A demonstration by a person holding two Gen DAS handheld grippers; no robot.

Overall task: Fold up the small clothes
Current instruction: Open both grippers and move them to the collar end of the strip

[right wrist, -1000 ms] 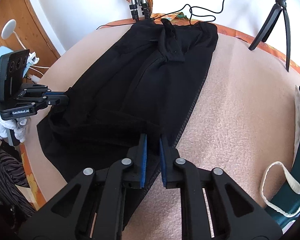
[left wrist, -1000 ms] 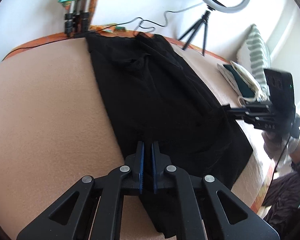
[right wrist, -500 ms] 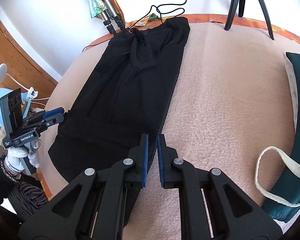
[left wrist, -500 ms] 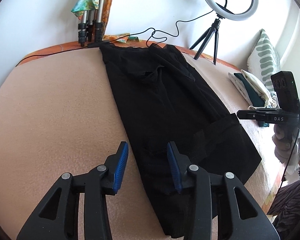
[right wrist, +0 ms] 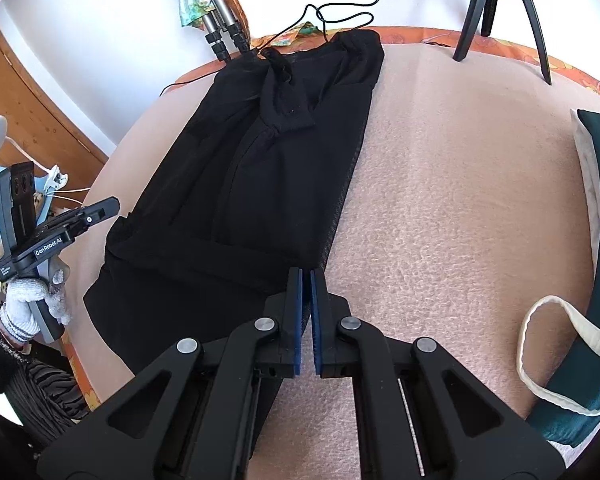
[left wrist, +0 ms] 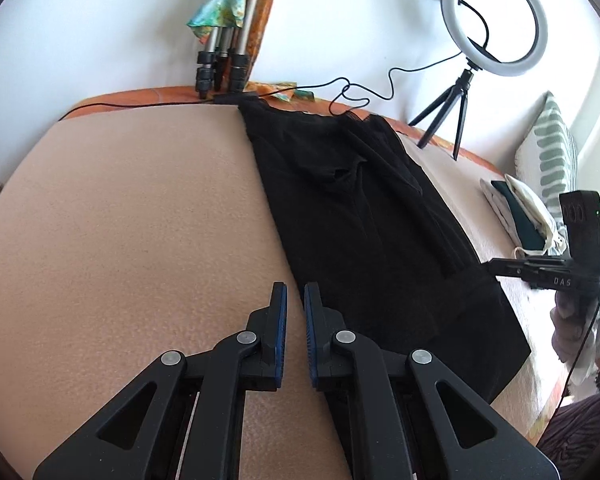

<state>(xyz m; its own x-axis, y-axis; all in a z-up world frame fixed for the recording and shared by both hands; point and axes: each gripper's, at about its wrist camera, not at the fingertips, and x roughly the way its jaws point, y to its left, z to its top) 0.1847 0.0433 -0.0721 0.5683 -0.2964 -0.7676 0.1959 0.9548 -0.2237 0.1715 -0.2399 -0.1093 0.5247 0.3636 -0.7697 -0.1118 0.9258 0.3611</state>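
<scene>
A black garment (left wrist: 360, 220) (right wrist: 280, 184) lies flat as a long strip on the peach blanket (left wrist: 120, 220), its sides folded inward. My left gripper (left wrist: 296, 292) hovers over the garment's left edge. Its jaws are closing and stand almost together, with nothing between them. From the right wrist view the left gripper (right wrist: 114, 204) sits beside the cloth's left side in a gloved hand (right wrist: 32, 300). My right gripper (right wrist: 306, 276) is shut and empty above the garment's right edge. The left wrist view shows the right gripper (left wrist: 494, 265) near that edge.
A ring light (left wrist: 496, 20) on a small tripod and a larger tripod's legs (left wrist: 220, 64) stand at the far edge, with a black cable (left wrist: 360, 88) between them. A teal and white bag (right wrist: 596, 280) and a striped pillow (left wrist: 556, 160) lie to the right.
My left gripper was shut on the garment's near edge, opened wide and let it go, then closed again. Both cameras have pulled back, and the cloth has settled flat.
</scene>
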